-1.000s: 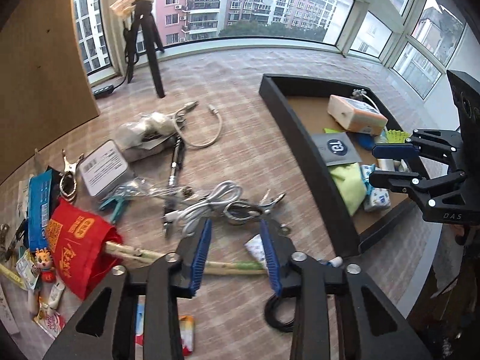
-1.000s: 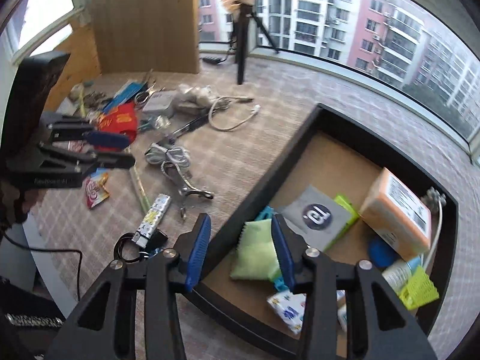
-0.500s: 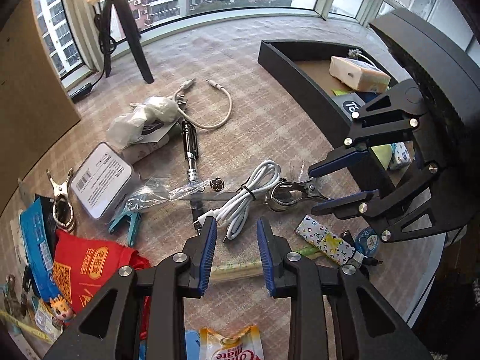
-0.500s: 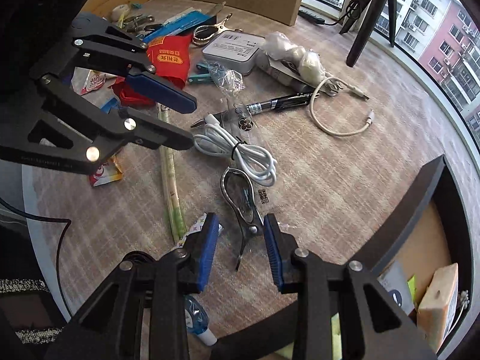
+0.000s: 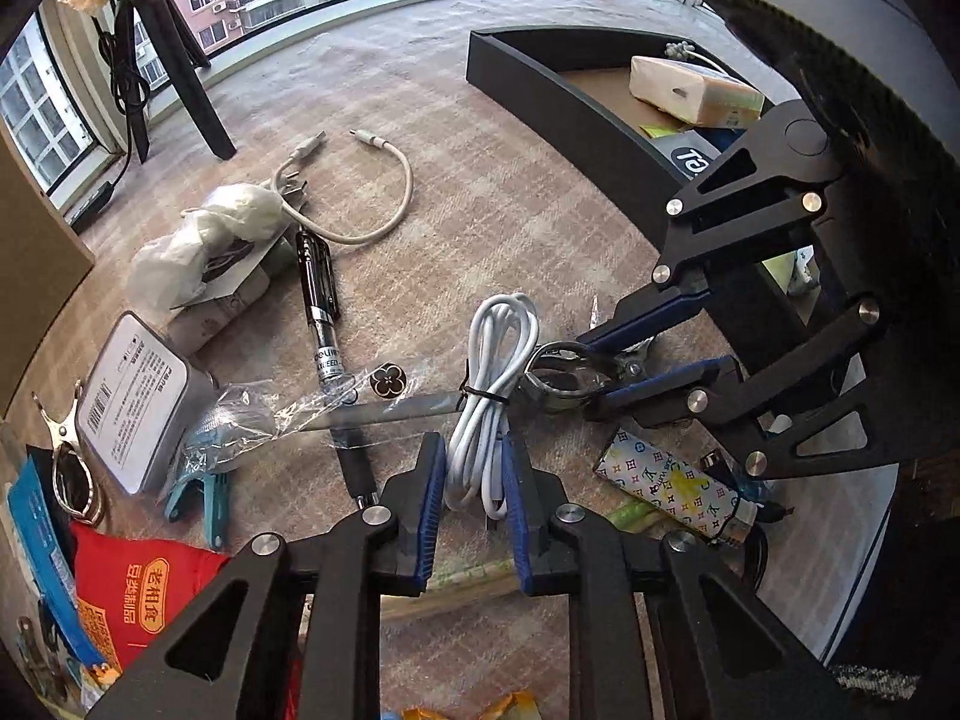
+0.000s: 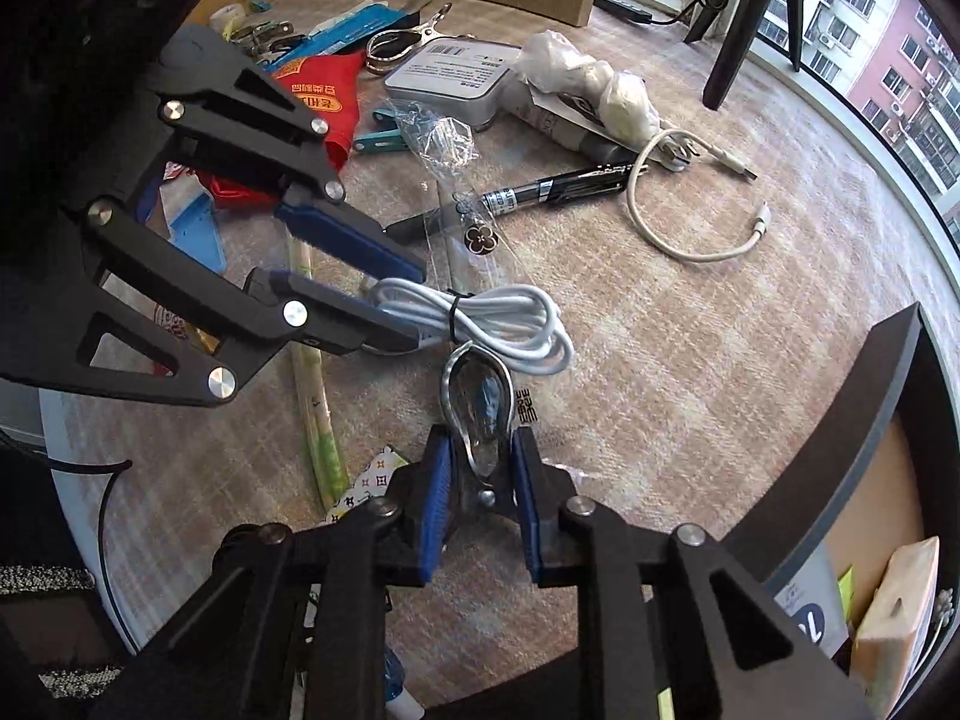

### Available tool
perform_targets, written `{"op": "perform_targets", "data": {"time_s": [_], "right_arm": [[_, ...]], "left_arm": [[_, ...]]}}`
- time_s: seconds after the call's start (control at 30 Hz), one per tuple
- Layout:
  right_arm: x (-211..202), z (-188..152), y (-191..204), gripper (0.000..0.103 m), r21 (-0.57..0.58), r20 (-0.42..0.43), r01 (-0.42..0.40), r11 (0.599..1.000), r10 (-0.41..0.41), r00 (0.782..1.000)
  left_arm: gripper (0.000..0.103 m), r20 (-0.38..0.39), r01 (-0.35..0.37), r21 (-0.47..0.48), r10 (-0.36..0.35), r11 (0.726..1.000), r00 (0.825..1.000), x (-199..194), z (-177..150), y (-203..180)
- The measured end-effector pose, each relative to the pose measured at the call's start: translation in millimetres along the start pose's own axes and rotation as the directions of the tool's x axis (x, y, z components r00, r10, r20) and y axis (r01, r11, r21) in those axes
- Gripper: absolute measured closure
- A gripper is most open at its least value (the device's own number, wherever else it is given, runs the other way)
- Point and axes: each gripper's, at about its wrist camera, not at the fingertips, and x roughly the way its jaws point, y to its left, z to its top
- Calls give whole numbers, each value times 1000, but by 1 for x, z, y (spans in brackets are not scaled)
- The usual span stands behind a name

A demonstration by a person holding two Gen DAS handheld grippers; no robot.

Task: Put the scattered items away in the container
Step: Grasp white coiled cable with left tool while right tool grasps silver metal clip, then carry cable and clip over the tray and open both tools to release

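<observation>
A coiled white cable (image 5: pixel 492 384) tied with a black band lies on the table; my left gripper (image 5: pixel 474 480) is open with its blue pads on either side of the cable's near end. The cable also shows in the right wrist view (image 6: pixel 498 318), with the left gripper (image 6: pixel 396 300) around its end. A metal clip (image 6: pixel 480 414) lies beside the cable; my right gripper (image 6: pixel 480 480) is open and straddles its narrow end. In the left wrist view the right gripper (image 5: pixel 594 366) reaches over the clip (image 5: pixel 561 375). The black container (image 5: pixel 576 96) stands at the right.
Scattered around are a black pen (image 5: pixel 318 300), a short white cable (image 5: pixel 384 192), a grey tin (image 5: pixel 132 402), a red packet (image 5: pixel 138 600), a patterned lighter (image 5: pixel 672 486), a teal clip (image 5: pixel 201 492) and a plastic bag (image 5: pixel 204 240). A tripod (image 5: pixel 162 42) stands at the back.
Both grippers have moved down and forward to the table. The left one now straddles the white cable's end, the right one now straddles the metal clip. Both have narrowed slightly.
</observation>
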Motion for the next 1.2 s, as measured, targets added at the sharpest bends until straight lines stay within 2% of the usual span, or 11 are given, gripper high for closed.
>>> {"op": "perform_targets", "data": {"time_s": [0.2,0.33,0.43,0.53,0.63,0.73,0.9,1.0,1.2], "right_arm": [[-15,-11,-12,84,87,48,-29,996,25,999],[-34,-20,-21,84,160,109,-50,986,32,993],[-50,-28,-23,84,216,165,-47,975,11,986],[-68,-33,-25,84,285,236,-59,957,-10,972],[-95,-51,-34,84,363,316,-90,927,-31,948],[-119,-66,-48,84,429,360,-89,899,-80,930],[-154,-107,-78,84,541,354,-44,840,-180,918],[-168,-134,-94,84,603,320,4,798,-246,915],[-181,-177,-123,84,685,252,64,725,-319,914]], "left_arm": [[89,33,30,-78,-27,997,999,-13,-4,7],[89,89,68,-148,-55,987,995,-28,-11,10],[89,122,70,-178,-49,981,991,-38,-11,9],[89,163,86,-196,-55,977,985,-50,-7,4],[89,203,101,-188,-62,977,977,-63,1,-6],[89,240,130,-167,-88,977,967,-72,15,-23],[89,270,149,-119,-112,982,956,-71,46,-56],[89,274,165,-93,-134,982,952,-65,70,-70],[89,283,147,-49,-128,988,951,-54,121,-96]]}}
